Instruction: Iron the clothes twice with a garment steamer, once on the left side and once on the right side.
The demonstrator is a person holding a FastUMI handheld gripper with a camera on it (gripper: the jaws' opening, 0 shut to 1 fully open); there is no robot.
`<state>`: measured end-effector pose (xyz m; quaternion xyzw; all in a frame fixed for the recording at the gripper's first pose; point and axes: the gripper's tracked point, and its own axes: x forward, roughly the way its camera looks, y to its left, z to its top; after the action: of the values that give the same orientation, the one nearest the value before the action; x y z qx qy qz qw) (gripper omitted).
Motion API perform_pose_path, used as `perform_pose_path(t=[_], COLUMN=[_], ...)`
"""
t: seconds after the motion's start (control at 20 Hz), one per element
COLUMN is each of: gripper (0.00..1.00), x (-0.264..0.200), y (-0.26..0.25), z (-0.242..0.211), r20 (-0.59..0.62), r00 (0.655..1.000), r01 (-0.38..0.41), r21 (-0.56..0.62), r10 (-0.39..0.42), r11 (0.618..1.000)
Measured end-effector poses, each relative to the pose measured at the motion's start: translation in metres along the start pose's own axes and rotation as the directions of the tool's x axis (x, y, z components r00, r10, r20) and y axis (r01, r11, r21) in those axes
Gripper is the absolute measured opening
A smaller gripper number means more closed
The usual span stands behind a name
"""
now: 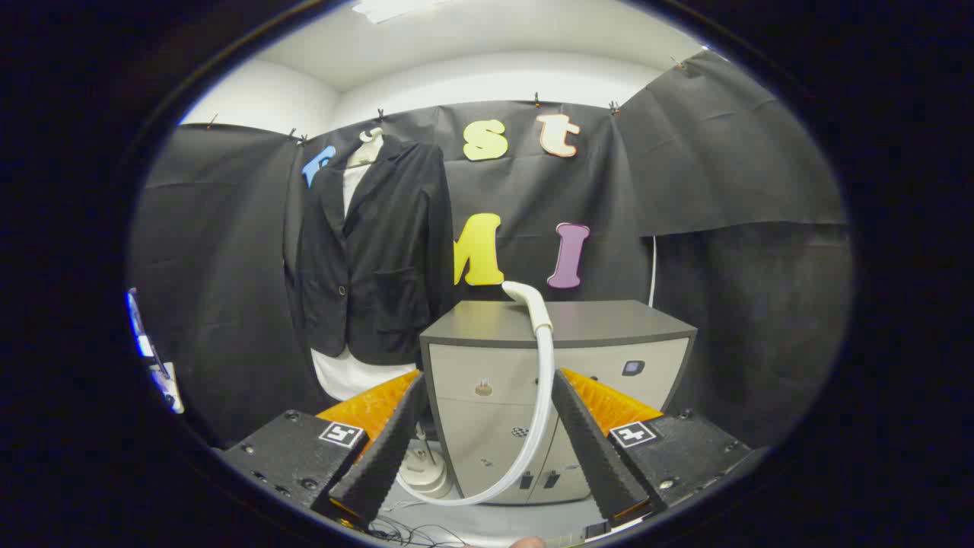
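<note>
The claw (487, 434) is standing spread wide, its two fingers (380, 457) pinching nothing and pointing toward a grey cabinet (487, 365) just ahead of them. The garment steamer head (527, 298) is resting on the cabinet's top near its front edge, and the white steamer hose (542, 411) is hanging from it down the cabinet's front, passing through the gap between the fingers without touching either one, then curving away toward a white steamer base (423, 468) that is sitting on the floor beside the cabinet's lower left corner. A black blazer (373, 251) is hanging to the left of the cabinet and behind it, against the black cloth wall, worn over a white garment (346, 373) that is showing below its hem and at its collar. A thin white cord (653, 270) is running down the wall behind the cabinet's right side.
</note>
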<state>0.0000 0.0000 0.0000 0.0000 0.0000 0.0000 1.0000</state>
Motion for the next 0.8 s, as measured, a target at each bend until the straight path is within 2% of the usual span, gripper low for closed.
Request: perform_pose_path(t=[0.6, 0.8], gripper=[1.00, 1.00], x=[-0.003, -0.003], y=[0.005, 0.012], z=[0.007, 0.006], r20=[-0.028, -0.051], r00=[1.000, 0.999], r01=[0.012, 0.005], r21=[-0.020, 0.018], r10=[-0.013, -0.004], r11=[1.000, 1.000])
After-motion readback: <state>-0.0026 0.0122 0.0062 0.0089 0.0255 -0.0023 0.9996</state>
